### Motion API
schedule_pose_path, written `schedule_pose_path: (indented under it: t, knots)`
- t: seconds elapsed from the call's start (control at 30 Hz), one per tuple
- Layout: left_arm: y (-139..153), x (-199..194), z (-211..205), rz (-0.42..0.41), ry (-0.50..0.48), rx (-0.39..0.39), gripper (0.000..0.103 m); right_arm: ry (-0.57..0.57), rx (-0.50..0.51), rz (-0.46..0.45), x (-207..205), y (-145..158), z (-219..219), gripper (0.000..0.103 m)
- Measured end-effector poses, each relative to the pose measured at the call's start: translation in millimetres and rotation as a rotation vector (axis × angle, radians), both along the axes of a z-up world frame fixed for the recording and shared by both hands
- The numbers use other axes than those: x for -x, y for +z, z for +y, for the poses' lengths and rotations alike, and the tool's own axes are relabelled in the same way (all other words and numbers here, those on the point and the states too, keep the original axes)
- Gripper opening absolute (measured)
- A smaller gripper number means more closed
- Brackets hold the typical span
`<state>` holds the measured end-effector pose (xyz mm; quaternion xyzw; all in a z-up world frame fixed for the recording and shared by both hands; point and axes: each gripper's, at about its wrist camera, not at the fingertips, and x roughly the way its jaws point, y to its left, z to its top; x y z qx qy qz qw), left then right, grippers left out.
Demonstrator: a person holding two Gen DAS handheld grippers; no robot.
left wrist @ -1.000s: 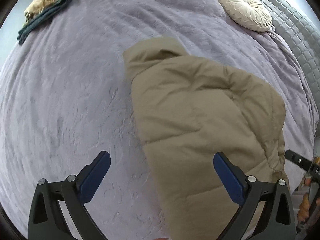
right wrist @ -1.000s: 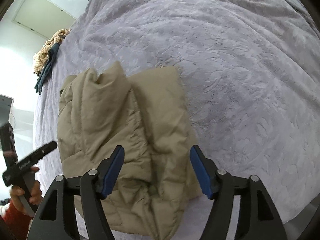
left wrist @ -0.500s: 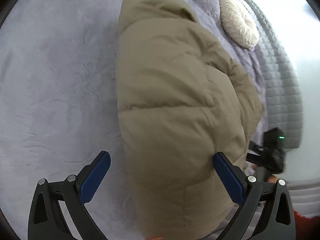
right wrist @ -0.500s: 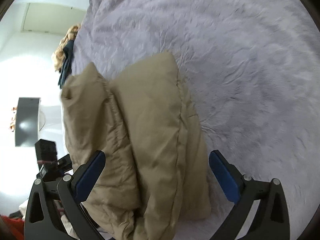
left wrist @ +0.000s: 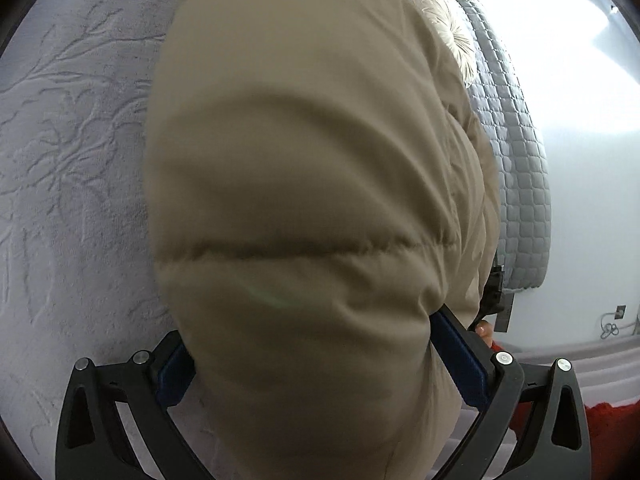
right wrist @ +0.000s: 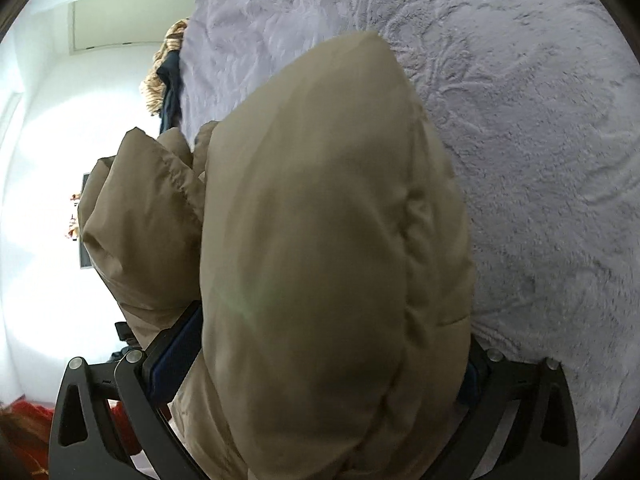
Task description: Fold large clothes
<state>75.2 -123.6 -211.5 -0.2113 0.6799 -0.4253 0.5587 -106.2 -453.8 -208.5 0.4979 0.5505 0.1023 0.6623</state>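
A folded beige puffer jacket [left wrist: 312, 184] lies on a lilac bedspread [left wrist: 72, 160] and fills most of both views. My left gripper [left wrist: 316, 364] is open wide, its blue-padded jaws straddling the near end of the jacket, the padding bulging between them. My right gripper [right wrist: 316, 364] is also open wide around the other end of the jacket [right wrist: 320, 240]; its right pad is mostly hidden by fabric. A folded sleeve or side part [right wrist: 140, 220] sticks out to the left in the right wrist view.
A round cream cushion [left wrist: 452, 28] and a grey quilted headboard [left wrist: 516, 148] stand at the head of the bed. A pile of other clothes [right wrist: 168, 72] lies at the bed's far edge. A red sleeve [left wrist: 608, 432] shows low in the left wrist view.
Both grippers have pushed in close to the jacket, so that it now sits between the jaws of each. The jaws have stayed wide open.
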Motion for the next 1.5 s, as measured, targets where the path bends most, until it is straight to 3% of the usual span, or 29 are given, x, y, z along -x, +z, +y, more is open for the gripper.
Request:
schedule_pose_path:
  t: [0.1, 0.17, 0.27, 0.47, 0.73, 0.87, 1.0, 1.1, 1.17, 1.27, 1.4, 1.5]
  knots:
    - [2.4, -4.0, -6.4, -0.004, 0.015, 0.0, 0.098, -0.021, -0.047, 0.029, -0.8, -1.1, 2.3, 0.082]
    - [10.1, -5.6, -6.5, -0.024, 0.015, 0.006, 0.092, -0.026, -0.03, 0.003, -0.5, 9.5, 5.7, 0.059]
    - [25.7, -8.2, -2.6, -0.049, 0.015, 0.038, 0.085, -0.032, 0.0, -0.027, -0.5, 28.9, 15.0, 0.046]
    - [72.6, -32.4, 30.8, -0.147, 0.05, 0.095, 0.085, -0.026, -0.002, -0.107, -26.3, 65.5, 54.3, 0.044]
    - [110.4, -96.3, 127.8, -0.264, 0.174, 0.058, 0.085, 0.076, -0.026, -0.209, -128.7, 81.1, 144.2, 0.044]
    - [100.7, -131.0, 182.4, -0.293, 0.237, 0.006, 0.085, 0.103, -0.059, -0.224, -177.5, 62.2, 192.9, 0.044]
    - [65.9, -155.3, 224.0, -0.254, 0.294, -0.037, 0.085, 0.133, -0.055, -0.182, -216.3, 26.8, 230.4, 0.044]
    - [29.8, -165.0, 241.8, -0.192, 0.333, -0.089, 0.086, 0.131, -0.004, -0.106, -230.5, 3.9, 245.3, 0.05]
    - [20.9, -163.5, 248.0, -0.184, 0.351, -0.083, 0.086, 0.104, 0.007, -0.086, -228.1, 2.5, 245.4, 0.056]
    - [26.4, -159.6, 260.1, -0.23, 0.362, -0.119, 0.086, 0.088, 0.094, -0.077, -210.9, 21.7, 239.3, 0.059]
    - [58.4, -152.9, 271.9, -0.334, 0.412, -0.185, 0.086, 0.008, 0.293, -0.163, -181.2, 80.5, 224.0, 0.059]
    - [93.8, -159.2, 275.4, -0.436, 0.448, -0.197, 0.086, -0.008, 0.261, -0.263, -170.7, 120.4, 213.7, 0.053]
